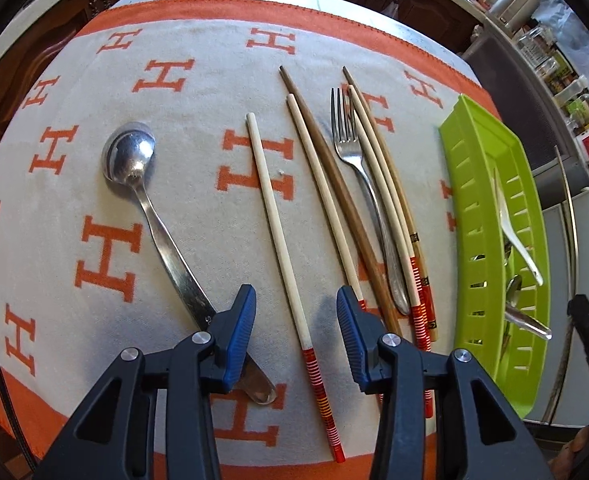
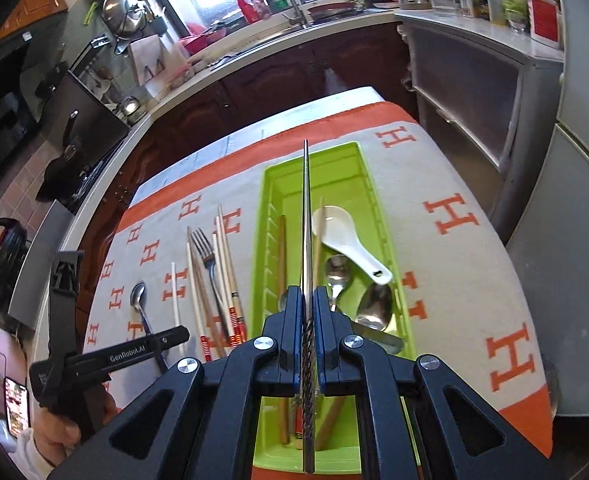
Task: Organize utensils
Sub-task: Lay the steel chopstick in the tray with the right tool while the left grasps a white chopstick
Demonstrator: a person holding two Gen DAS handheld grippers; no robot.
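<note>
My left gripper (image 1: 296, 322) is open and empty, low over the cloth, straddling a cream chopstick with a red handle (image 1: 282, 232). A steel spoon (image 1: 154, 216) lies to its left. More chopsticks (image 1: 326, 208) and a fork (image 1: 368, 200) lie to its right. My right gripper (image 2: 307, 310) is shut on a metal chopstick (image 2: 306, 216), held lengthwise above the green tray (image 2: 368, 184). The tray holds a white ceramic spoon (image 2: 346, 240), metal spoons (image 2: 374, 308) and wooden chopsticks (image 2: 281, 264). The tray also shows in the left wrist view (image 1: 462, 168).
The utensils lie on a cream cloth with orange H letters (image 1: 110, 260) that covers a small table. Dark cabinets (image 2: 294, 76) and a kitchen counter with a sink (image 2: 278, 20) stand behind it. A grey cabinet (image 2: 474, 92) stands at the right.
</note>
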